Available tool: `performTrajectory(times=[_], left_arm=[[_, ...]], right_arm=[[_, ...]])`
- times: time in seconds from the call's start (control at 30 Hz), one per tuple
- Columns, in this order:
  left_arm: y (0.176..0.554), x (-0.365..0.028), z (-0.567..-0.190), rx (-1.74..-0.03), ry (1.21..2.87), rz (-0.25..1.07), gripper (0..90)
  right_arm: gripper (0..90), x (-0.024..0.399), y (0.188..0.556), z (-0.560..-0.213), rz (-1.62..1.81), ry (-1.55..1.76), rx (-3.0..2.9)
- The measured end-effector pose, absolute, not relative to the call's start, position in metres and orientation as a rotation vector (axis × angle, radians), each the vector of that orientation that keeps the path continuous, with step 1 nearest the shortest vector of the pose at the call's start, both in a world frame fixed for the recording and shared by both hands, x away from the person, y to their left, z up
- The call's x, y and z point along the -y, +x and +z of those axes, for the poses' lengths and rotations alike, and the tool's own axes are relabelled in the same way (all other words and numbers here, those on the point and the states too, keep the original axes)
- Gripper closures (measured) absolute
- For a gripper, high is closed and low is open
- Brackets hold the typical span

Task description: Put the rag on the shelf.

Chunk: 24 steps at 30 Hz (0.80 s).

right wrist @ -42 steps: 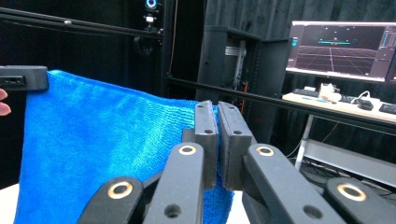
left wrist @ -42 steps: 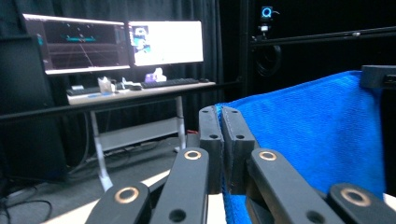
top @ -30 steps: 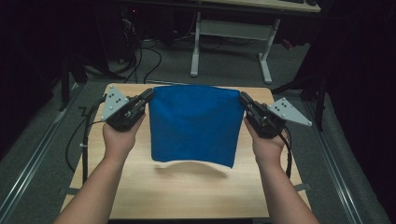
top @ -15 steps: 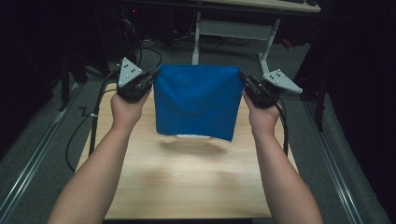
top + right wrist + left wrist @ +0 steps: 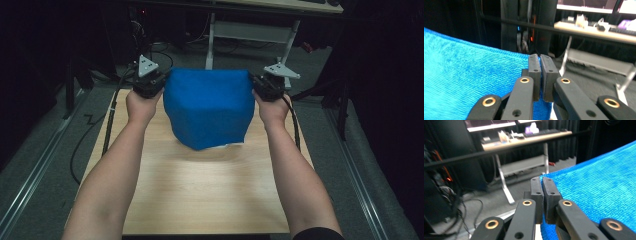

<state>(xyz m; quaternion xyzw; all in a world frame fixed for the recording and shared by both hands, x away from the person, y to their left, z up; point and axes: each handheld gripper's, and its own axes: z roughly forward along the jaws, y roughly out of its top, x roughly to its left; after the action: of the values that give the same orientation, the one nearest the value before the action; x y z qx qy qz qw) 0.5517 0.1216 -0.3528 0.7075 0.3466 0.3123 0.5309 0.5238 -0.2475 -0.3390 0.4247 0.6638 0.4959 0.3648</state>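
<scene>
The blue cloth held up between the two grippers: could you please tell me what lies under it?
Under the blue cloth lies the wooden table. A pale edge peeks below its hem. The tabletop directly behind the hanging cloth is covered from sight.

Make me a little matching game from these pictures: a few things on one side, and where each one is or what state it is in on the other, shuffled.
Things:
1. blue cloth
2. left gripper
3. right gripper
4. wooden table

Places or states:
A. clamped on the cloth's right corner
B. lies under the hanging cloth
C. stretched between the two grippers, its lower edge hanging toward the table
D. clamped on the cloth's left corner

Pairs: 1-C, 2-D, 3-A, 4-B
</scene>
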Motion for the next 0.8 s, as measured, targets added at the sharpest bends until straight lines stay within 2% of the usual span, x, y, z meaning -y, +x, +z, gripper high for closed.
performTrajectory(times=[0.27, 0.8], left_arm=[[0.557, -0.123, -0.419, -0.921, 1.786, 0.584, 88.1], [0.531, -0.124, -0.473, -0.962, 1.82, 0.413, 88.1]], right_arm=[[88.4, 0.252, 0.535, -0.392, 1.214, 1.173, -1.814], [88.3, 0.248, 0.509, -0.453, 1.215, 1.234, -1.914]])
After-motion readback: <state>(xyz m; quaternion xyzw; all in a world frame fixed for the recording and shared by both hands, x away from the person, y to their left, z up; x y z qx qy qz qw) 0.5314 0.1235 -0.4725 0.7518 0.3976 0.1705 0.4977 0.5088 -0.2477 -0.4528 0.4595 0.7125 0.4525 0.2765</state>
